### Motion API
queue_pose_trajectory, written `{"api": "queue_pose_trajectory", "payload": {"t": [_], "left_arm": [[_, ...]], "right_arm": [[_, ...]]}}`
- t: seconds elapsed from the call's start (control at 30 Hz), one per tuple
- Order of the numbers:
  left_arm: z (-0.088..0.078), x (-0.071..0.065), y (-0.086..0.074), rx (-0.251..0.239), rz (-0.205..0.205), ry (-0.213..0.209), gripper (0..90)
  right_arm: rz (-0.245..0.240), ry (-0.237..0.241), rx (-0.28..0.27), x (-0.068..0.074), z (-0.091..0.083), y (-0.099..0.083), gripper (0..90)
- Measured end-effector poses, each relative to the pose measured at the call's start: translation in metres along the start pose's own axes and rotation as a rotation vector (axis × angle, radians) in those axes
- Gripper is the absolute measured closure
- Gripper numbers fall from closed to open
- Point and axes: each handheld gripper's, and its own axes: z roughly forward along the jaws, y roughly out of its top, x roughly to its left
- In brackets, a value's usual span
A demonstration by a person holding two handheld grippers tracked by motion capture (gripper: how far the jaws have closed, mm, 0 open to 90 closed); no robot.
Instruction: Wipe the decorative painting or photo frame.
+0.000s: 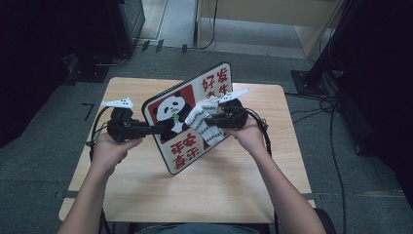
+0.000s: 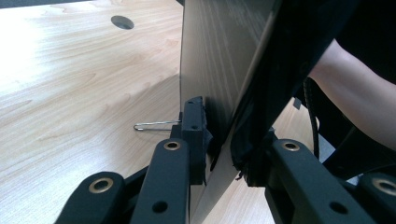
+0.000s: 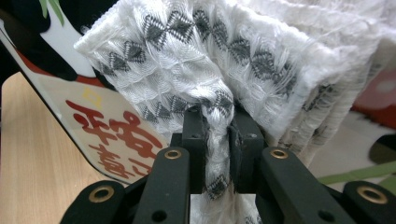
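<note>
One woven cloth (image 3: 196, 60), flat glossy board (image 1: 187, 114).

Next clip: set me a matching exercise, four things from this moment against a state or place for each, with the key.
Things:
1. panda board
2. patterned white cloth
3. wire clip
4. wooden table

States or places:
A. pinched between the right gripper's jaws
B. lying flat on the table
C. tilted up, its edge clamped by the left gripper
D. under everything, with a round hole

Pairs: 1-C, 2-A, 3-B, 4-D
</note>
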Motion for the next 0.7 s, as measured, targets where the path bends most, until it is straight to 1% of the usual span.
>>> {"api": "queue_pose_trajectory", "payload": {"t": [0.07,0.23,0.3,0.33,0.43,0.53,0.6,0.7], "left_arm": [[0.000,0.000,0.000,0.000,0.000,0.000,75.9],[0.000,0.000,0.000,0.000,-0.001,0.002,76.0],[0.000,-0.001,0.000,0.001,0.001,0.003,76.0],[0.000,-0.001,0.000,0.002,0.002,0.002,75.9],[0.000,-0.001,0.000,0.000,0.000,0.002,75.9],[0.000,0.000,0.000,0.000,0.001,0.001,75.9],[0.000,0.000,0.000,0.000,0.002,0.001,75.9],[0.000,0.000,0.000,0.001,0.002,0.002,75.9]], "right_arm": [[0.000,0.001,0.008,0.000,0.002,-0.002,80.0],[-0.006,0.008,-0.003,-0.001,0.005,-0.008,79.9],[0.003,0.008,-0.003,-0.001,0.005,-0.011,80.0],[-0.002,0.005,-0.004,-0.001,0.006,-0.012,79.9],[-0.002,0.000,0.010,-0.001,0.007,-0.015,79.8],[-0.002,-0.002,0.007,0.000,0.009,-0.019,79.7],[-0.004,-0.004,0.023,-0.001,0.011,-0.023,79.6],[0.013,0.000,0.026,-0.001,0.014,-0.029,79.6]]}}
